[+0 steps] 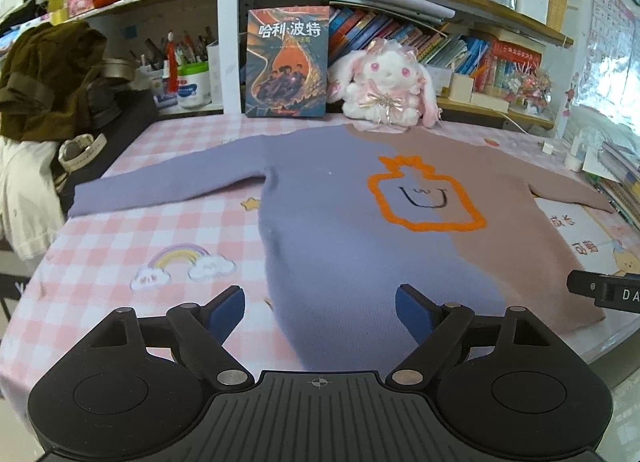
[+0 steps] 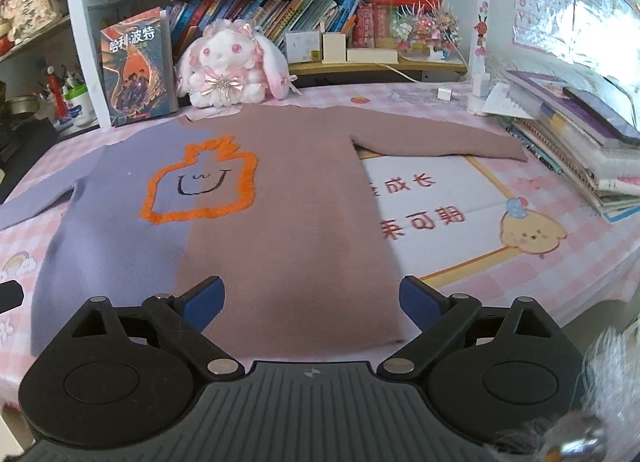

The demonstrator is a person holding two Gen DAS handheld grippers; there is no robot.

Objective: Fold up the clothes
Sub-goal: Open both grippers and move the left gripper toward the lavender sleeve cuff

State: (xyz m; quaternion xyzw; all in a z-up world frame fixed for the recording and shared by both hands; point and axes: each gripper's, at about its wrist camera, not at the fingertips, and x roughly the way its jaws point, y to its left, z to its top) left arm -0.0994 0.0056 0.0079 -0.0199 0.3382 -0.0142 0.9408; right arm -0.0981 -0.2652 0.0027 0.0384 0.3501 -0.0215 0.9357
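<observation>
A knit sweater [image 1: 340, 229], lilac on its left half and dusty pink on its right, lies flat and face up on the table with both sleeves spread out. An orange outlined motif [image 1: 424, 197] sits on its chest. My left gripper [image 1: 320, 312] is open and empty above the lilac hem. My right gripper [image 2: 312, 302] is open and empty above the pink hem of the sweater [image 2: 280, 201]. The right gripper's tip [image 1: 604, 290] shows at the right edge of the left wrist view.
The table has a pink checked cloth [image 1: 120, 246]. A plush bunny [image 1: 384, 85] and a standing book [image 1: 286, 61] are behind the collar. A book stack [image 2: 580, 141] lies at the right. Dark clothing [image 1: 48, 77] hangs at the left. Shelves fill the back.
</observation>
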